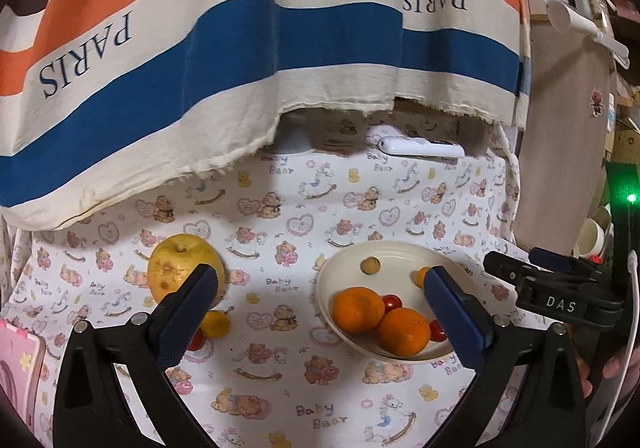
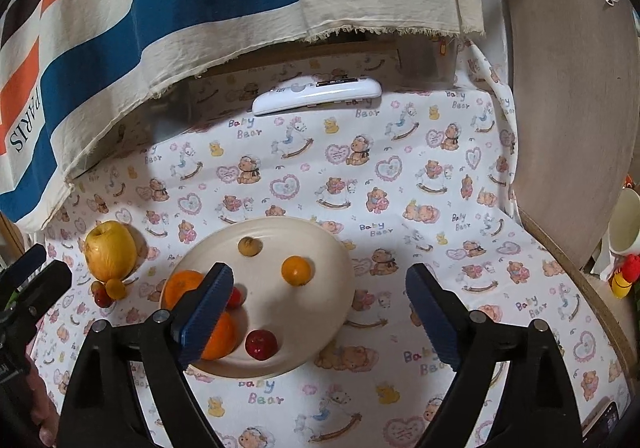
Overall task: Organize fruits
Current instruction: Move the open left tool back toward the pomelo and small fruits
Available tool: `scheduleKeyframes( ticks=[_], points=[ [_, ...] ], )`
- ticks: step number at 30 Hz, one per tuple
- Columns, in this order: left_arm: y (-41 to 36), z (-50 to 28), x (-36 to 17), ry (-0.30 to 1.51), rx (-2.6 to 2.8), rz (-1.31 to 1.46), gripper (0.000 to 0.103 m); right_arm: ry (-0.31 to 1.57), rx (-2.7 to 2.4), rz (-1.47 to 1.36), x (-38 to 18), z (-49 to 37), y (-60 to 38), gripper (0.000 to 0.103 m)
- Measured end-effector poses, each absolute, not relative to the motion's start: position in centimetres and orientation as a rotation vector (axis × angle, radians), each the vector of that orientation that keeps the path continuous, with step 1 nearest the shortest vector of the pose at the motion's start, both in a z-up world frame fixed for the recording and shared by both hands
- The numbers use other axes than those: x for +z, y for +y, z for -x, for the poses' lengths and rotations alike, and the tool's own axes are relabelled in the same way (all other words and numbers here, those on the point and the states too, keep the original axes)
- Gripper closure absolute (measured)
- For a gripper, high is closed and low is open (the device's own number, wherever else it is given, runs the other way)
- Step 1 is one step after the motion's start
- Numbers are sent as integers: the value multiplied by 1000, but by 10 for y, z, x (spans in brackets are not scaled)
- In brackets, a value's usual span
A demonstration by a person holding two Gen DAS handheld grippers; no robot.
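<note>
The cream plate [image 2: 340, 248] on the bear-print cloth [image 2: 400, 176] already holds two oranges [image 1: 358, 309], a small orange fruit [image 2: 296, 270], two red cherry tomatoes [image 2: 261, 344] and a brown nut [image 2: 249, 247]. Left of it, still on the cloth, lie a yellow apple [image 1: 176, 266], a small yellow fruit [image 1: 218, 324] and a red tomato [image 2: 101, 298]. Both the left gripper [image 1: 320, 288] and the right gripper [image 2: 318, 290] stand wide apart, holding nothing. The job looks over halfway done.

Place: we log a home | Signs: bear-print cloth [image 2: 400, 176] over desk, striped PARIS fabric [image 1: 200, 48] draped behind, white remote [image 2: 316, 94], mug [image 2: 626, 224]
</note>
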State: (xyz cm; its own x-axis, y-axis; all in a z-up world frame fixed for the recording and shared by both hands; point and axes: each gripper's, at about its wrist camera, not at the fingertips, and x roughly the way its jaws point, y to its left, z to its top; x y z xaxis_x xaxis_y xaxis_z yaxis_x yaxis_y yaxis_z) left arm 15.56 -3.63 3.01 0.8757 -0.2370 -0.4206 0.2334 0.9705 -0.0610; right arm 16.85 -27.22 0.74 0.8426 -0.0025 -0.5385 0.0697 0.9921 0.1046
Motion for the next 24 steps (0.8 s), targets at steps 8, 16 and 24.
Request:
scheduleKeyframes(
  ticks=[8, 16, 24],
  points=[
    [-21, -148, 28, 348, -224, 43, 1, 518, -24, -82, 3, -169, -268, 13],
    [-9, -140, 40, 264, -150, 52, 1, 492, 5, 2, -3, -173, -257, 13],
    [-4, -137, 43, 203, -74, 1, 1, 439, 24, -45, -1, -168, -262, 13]
  ],
)
